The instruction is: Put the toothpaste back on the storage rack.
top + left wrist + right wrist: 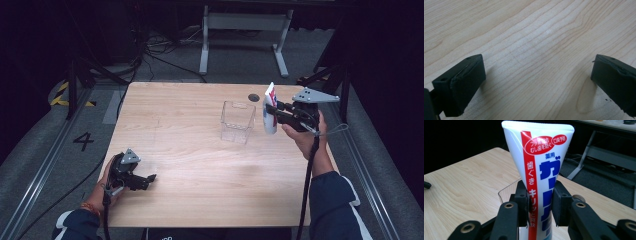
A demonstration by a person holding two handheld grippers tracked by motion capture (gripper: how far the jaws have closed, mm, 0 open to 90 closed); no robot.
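A white toothpaste tube (270, 112) with a red stripe and blue lettering (539, 172) stands upright, crimped end up, in my right gripper (274, 114), which is shut on its middle (539, 205). The tube hangs above the table just right of a clear plastic box (238, 121), whose rim (506, 190) shows behind the jaws. My left gripper (149, 179) rests low at the table's front left, open, its pads (465, 82) wide apart over bare wood with nothing between them.
A light wooden table (190, 165) carries the box near its back right. A small dark round spot (254, 97) lies on the tabletop behind the box. Beyond the table are a white metal frame (245, 30), cables and black stands on a grey floor.
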